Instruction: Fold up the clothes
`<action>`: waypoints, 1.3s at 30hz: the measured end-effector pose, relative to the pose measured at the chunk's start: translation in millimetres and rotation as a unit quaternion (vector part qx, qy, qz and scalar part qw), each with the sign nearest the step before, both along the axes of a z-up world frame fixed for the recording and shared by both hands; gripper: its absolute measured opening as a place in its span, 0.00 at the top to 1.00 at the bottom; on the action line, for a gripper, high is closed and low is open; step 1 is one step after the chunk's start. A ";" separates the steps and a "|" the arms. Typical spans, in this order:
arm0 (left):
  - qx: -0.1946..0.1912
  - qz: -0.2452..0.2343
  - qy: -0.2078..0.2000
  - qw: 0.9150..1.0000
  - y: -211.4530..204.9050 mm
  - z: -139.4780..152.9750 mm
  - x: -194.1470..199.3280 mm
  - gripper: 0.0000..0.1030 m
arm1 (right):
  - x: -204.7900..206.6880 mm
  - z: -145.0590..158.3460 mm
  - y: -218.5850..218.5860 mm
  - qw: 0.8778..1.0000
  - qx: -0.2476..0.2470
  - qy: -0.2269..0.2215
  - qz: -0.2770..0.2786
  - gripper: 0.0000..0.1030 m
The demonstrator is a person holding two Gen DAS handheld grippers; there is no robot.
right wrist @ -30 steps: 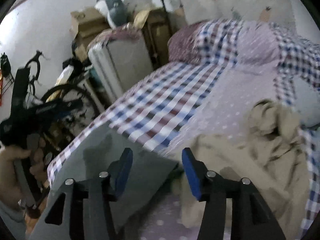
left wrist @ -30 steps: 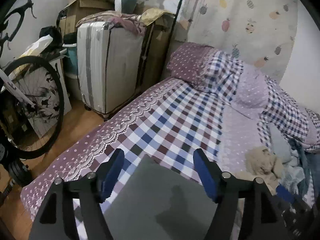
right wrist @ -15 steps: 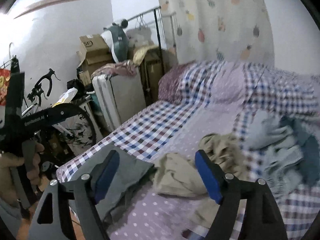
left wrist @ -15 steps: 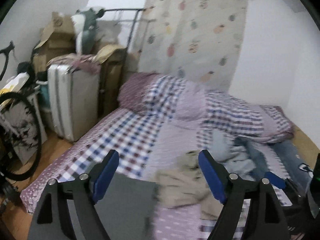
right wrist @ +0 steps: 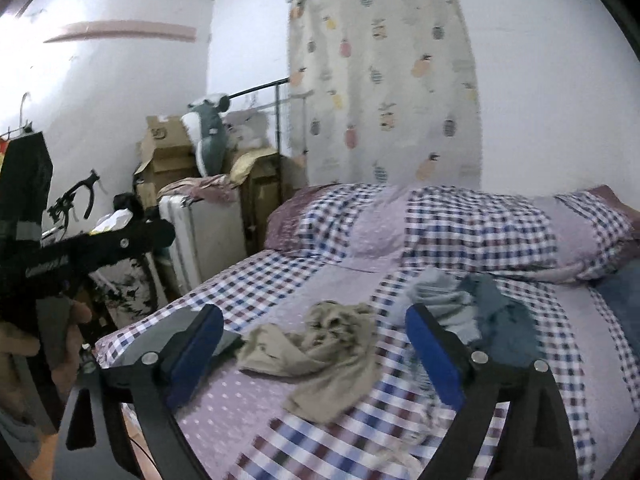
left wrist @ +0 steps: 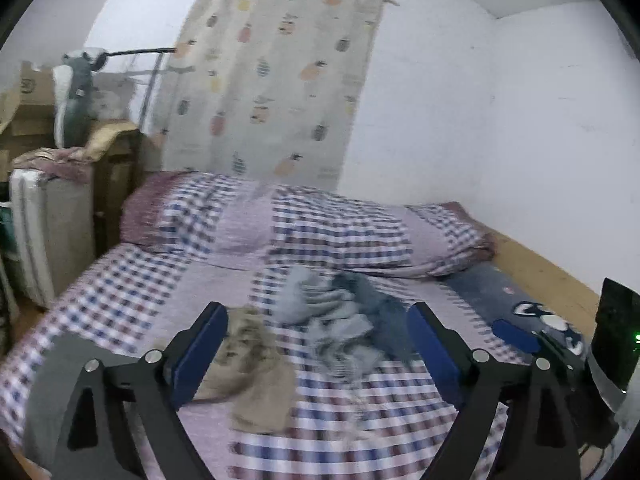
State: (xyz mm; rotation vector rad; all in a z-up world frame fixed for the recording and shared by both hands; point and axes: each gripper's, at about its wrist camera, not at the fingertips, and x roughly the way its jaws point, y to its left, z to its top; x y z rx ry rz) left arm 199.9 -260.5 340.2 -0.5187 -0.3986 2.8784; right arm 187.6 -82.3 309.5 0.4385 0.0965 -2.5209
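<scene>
beige garment (right wrist: 320, 352): crumpled mid-bed (right wrist: 248, 412), near front edge
grey-blue clothes pile (right wrist: 472, 312): beside it, toward pillows
left gripper (left wrist: 316, 352): fingers apart, holding nothing
right gripper (right wrist: 316, 352): fingers apart, holding nothing

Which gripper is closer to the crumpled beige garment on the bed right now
Left, though only narrowly. The left gripper hangs open with the beige garment by its left finger. The right gripper is also open, with the garment ahead between its fingers. Neither touches it.

Crumpled beige garment (right wrist: 324, 356) beside rumpled grey-blue clothes (right wrist: 476, 312), flat grey garment (right wrist: 160, 340) left.
</scene>
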 end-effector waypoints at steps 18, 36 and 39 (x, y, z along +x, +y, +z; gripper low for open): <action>0.066 -0.113 -0.030 0.991 192.4 -35.6 -77.5 0.01 | -39.0 -16.9 300.3 0.988 -0.090 -0.026 -0.126 0.00; -0.091 -0.002 -0.210 0.973 279.4 -285.5 -214.0 0.01 | -214.2 -256.8 314.0 0.954 -0.018 -0.222 -0.202 0.00; -0.110 0.004 -0.214 0.971 285.7 -297.3 -212.8 0.01 | -228.1 -284.8 312.3 0.945 -0.001 -0.252 -0.207 0.00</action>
